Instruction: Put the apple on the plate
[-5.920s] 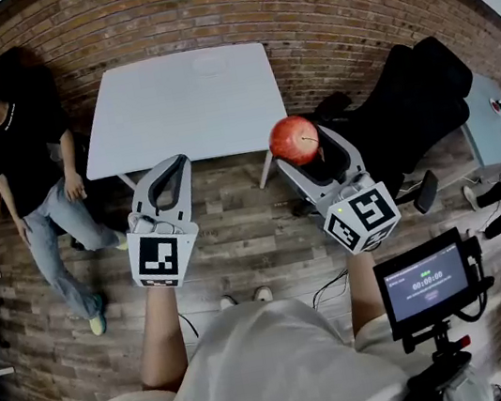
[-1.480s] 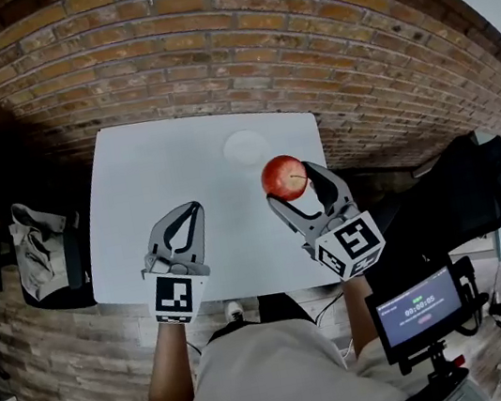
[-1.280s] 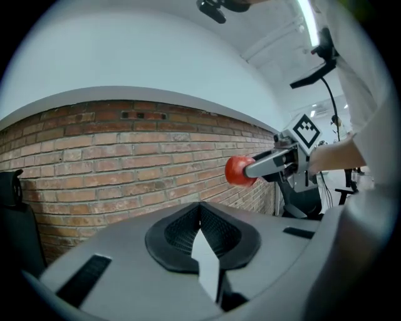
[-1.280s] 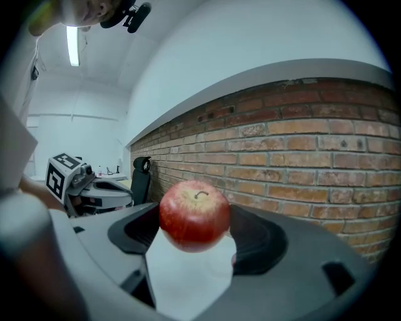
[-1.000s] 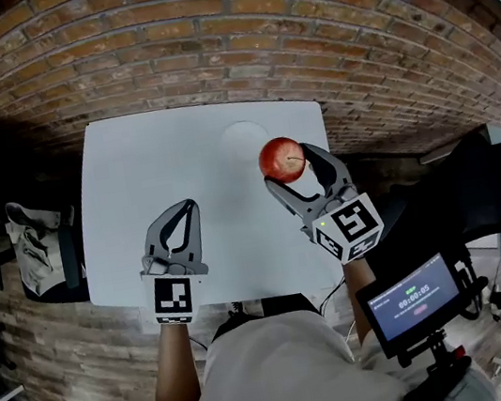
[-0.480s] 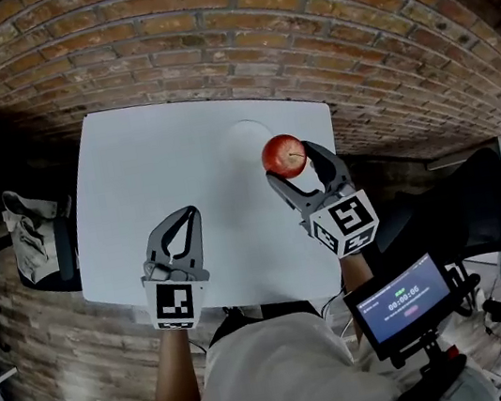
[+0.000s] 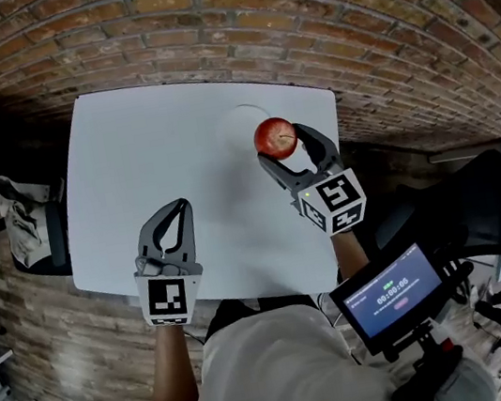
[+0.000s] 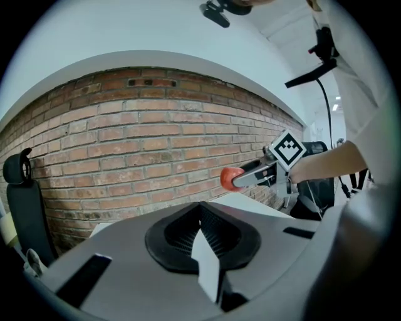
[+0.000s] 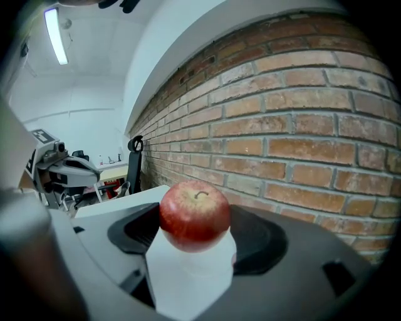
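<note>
A red apple (image 7: 275, 137) is held above the white table (image 7: 148, 155), with my right gripper (image 7: 277, 144) shut on it. In the head view the apple hangs over the near right rim of a faint white plate (image 7: 234, 121) at the table's far side. In the right gripper view the apple (image 9: 195, 214) sits upright between the jaws, stem up. My left gripper (image 7: 176, 207) hovers over the table's near left part, shut and holding nothing. The left gripper view shows the apple (image 8: 230, 178) off to the right, in front of the brick wall.
A brick wall (image 7: 202, 22) runs just behind the table. A chair with a grey bag (image 7: 23, 218) stands left of the table, and a black office chair (image 7: 479, 204) to its right. A small monitor (image 7: 389, 291) on a mount sits near my right side.
My right gripper has carried the apple forward and slightly left, so it now overlaps the plate's rim. The left gripper has stayed shut in about the same place over the table.
</note>
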### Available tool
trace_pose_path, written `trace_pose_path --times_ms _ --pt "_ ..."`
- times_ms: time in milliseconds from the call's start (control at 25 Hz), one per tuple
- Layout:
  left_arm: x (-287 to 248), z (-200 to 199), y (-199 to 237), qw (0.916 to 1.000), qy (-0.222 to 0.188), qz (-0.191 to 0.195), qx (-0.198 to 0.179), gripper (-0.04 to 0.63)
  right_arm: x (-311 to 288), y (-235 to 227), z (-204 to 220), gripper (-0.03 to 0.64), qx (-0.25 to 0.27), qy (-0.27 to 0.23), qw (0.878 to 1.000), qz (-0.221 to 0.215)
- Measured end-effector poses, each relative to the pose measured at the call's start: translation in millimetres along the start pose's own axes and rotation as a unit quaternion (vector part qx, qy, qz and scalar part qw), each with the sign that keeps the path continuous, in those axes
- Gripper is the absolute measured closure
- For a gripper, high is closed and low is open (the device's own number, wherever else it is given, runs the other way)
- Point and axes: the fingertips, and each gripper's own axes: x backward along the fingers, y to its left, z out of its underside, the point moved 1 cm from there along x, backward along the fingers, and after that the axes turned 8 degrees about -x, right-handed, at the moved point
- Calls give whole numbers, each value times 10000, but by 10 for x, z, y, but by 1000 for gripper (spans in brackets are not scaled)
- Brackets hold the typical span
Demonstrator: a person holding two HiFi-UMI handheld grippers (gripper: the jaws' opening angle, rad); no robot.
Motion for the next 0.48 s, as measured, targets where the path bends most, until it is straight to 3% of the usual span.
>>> trace_pose_path --times_ms 480 --pt "-60 229 -50 9993 240 69 274 591 -456 -133 309 265 -129 241 9996 32"
